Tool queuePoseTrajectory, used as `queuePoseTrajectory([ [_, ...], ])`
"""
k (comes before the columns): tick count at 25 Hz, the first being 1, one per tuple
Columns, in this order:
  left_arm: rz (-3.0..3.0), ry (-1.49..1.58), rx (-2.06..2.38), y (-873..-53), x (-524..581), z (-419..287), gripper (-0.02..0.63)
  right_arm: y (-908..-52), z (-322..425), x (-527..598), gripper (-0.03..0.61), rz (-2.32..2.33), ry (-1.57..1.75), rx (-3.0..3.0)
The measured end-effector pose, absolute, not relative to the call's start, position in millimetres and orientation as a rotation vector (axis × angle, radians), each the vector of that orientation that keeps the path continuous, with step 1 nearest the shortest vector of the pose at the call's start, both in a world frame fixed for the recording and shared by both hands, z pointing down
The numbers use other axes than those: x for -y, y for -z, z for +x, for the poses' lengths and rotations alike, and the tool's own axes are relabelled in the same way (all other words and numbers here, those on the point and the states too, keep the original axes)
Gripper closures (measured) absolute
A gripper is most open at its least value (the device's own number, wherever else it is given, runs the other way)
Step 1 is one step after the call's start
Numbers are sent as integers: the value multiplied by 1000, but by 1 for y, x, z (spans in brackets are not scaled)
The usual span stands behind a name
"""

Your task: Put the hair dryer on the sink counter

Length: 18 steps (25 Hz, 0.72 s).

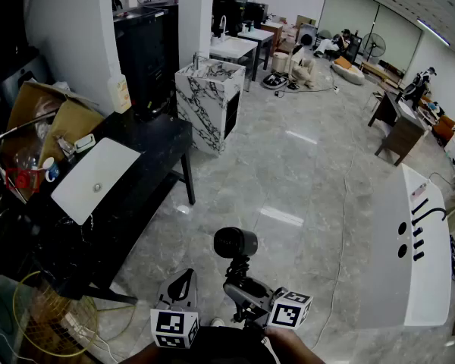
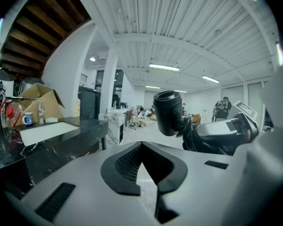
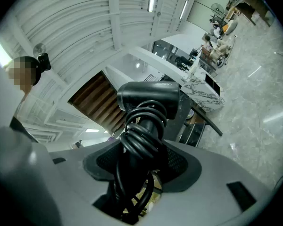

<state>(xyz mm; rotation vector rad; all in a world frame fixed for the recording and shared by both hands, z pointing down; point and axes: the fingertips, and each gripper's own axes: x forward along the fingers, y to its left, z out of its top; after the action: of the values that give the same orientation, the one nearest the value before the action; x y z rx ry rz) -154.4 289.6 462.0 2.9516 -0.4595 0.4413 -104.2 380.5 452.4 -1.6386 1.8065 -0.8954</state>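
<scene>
A black hair dryer stands upright over the floor, its cord coiled round the handle. My right gripper is shut on that handle, low in the head view. In the right gripper view the dryer rises out of the right gripper, cord loops filling the jaws. My left gripper hangs just left of it, shut and empty; from there the dryer shows to the right. The black sink counter with its white basin lies ahead to the left, and also shows as a counter in the left gripper view.
A cardboard box, cups and clutter crowd the counter's far left end. A marble-clad washstand stands beyond it. A white unit with a black faucet is at the right. A wire basket sits at the lower left. People are far back.
</scene>
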Motion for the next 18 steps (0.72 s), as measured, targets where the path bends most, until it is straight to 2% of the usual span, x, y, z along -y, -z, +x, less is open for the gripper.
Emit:
queuePoseTrajectory([
  [18,2937,-447,497,-466,-255,-163,606,-447,-105,-345,330,-1615,876,-1815],
])
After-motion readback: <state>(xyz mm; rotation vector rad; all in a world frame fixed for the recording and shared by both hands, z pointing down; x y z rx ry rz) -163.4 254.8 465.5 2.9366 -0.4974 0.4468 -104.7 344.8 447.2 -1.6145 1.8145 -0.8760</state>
